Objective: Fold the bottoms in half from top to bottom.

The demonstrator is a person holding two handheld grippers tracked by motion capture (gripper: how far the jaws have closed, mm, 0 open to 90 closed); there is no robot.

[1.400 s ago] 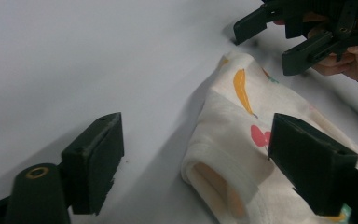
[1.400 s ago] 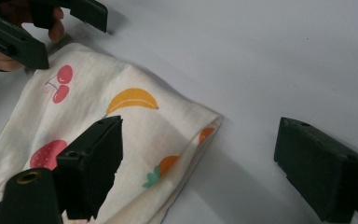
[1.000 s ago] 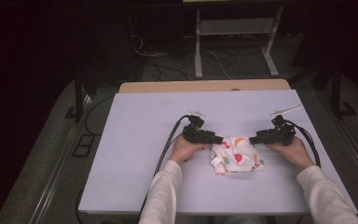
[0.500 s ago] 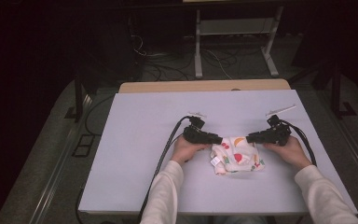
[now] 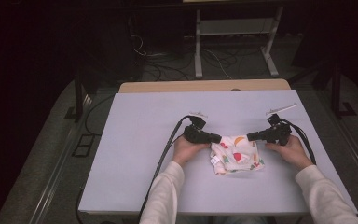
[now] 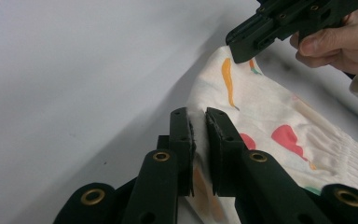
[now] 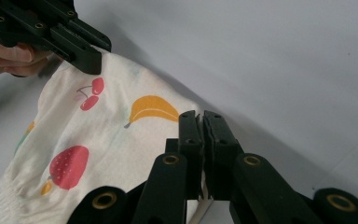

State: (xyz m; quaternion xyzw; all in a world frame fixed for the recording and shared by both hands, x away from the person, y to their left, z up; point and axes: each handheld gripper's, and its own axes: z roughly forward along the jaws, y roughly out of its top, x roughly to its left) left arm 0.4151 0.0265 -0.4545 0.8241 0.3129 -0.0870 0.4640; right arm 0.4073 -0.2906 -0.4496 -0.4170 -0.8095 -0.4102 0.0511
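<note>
Dim room, cable-strewn floor [image 5: 168, 60]

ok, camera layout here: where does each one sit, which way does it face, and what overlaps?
High view: above the person's side, looking forward and down at the table; forearms and both hand-held grippers show.
Left gripper view: rides the left hand-held gripper, looking along its jaws, shut on the cloth.
Right gripper view: rides the right hand-held gripper, likewise clamped on the cloth.
Shared: each gripper view shows the other hand-held gripper on the cloth's opposite corner.
</note>
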